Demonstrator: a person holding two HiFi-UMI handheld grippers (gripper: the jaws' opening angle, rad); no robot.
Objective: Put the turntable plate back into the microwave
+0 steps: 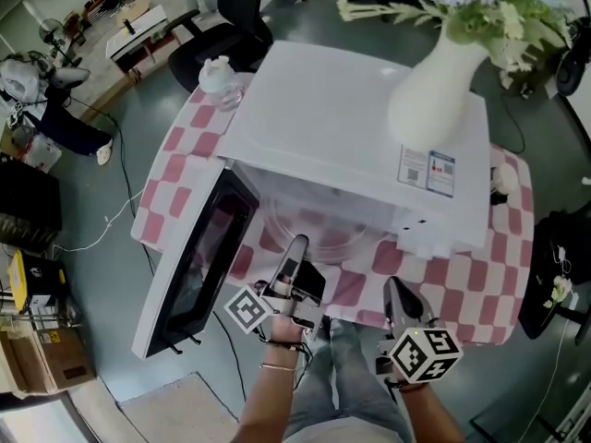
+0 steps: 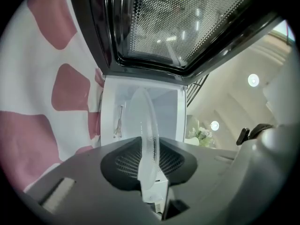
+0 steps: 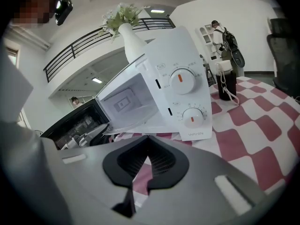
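While a white microwave stands on a table covered by a pink-and-white checked cloth, its dark-windowed door is swung wide open to the left of the head view. A tall white vase of pale flowers is seen on top of the oven.

The clear glass turntable plate is found at the open mouth of the oven, partly inside the cavity, with its near rim toward the person. That rim is pinched by the left gripper, whose jaws are closed narrowly on the glass. In the left gripper view the plate is seen edge-on between the pads, with the white cavity behind it. Whether the plate rests on the cavity floor cannot be told.

The right gripper is held near the table's front edge, right of the plate and apart from it. Its jaws are pressed together with nothing between them, and in its own view it is pointed toward the oven's control dials.
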